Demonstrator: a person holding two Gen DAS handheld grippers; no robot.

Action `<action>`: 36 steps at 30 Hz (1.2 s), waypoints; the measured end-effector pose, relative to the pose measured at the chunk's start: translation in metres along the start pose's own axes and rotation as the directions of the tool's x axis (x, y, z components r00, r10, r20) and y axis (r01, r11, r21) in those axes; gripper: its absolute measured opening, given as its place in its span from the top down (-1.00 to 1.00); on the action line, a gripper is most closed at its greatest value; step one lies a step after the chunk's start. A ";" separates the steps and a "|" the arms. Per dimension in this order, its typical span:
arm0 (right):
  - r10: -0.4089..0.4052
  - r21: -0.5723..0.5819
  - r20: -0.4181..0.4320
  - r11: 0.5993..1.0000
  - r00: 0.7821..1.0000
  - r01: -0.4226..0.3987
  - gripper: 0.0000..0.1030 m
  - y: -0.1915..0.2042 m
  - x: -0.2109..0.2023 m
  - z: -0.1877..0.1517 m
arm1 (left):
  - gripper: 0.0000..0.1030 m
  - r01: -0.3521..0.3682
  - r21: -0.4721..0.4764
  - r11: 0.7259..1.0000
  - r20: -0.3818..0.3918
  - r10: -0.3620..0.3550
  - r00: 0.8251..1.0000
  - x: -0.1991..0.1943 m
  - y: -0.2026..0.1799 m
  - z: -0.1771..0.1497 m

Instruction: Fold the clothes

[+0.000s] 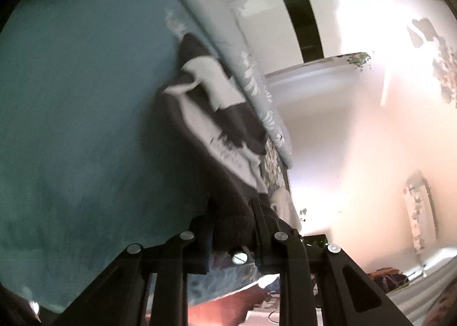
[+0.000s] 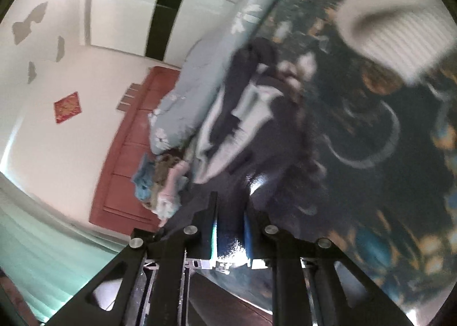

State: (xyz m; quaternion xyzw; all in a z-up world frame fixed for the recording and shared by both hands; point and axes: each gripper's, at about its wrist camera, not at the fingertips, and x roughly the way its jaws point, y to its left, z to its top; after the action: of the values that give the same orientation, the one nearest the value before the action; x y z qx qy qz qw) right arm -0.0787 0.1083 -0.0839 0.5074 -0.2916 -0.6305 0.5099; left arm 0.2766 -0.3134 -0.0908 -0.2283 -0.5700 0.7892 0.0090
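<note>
Dark white-printed garment (image 1: 217,114), stretched, lifted

Black garment (image 1: 217,126) (white print), teal sheet (image 1: 80,97)

The rolled floral quilt (image 2: 200,74) and clothes heap (image 2: 160,180) block the bed's far edge.

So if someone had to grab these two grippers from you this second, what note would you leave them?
Left gripper: shut on the dark garment with the white print, pinching one bunched edge.
Right gripper: shut on the same garment, at another edge.
The garment hangs lifted between the two, beside the teal cloth and over the dark patterned bedspread. A pale blue floral quilt lies behind it, and a white ribbed garment waits on the bedspread.
Done: garment picked up at two points. No fold is visible yet.
Left: lay it flat, fold it, then likely the white one. The views are blurred, so check the grips.
</note>
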 end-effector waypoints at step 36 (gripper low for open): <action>-0.293 0.083 -0.018 0.953 0.956 0.293 0.54 0.002 0.183 0.257 | -0.30 -0.009 -0.074 0.997 0.014 0.010 1.000 0.141 0.017 0.260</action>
State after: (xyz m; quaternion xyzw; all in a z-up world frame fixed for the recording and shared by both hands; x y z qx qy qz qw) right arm -0.3127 -0.1021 -0.0640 0.5680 -0.2382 -0.6846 0.3897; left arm 0.0583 -0.5139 -0.0913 -0.2258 -0.5978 0.7692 -0.0074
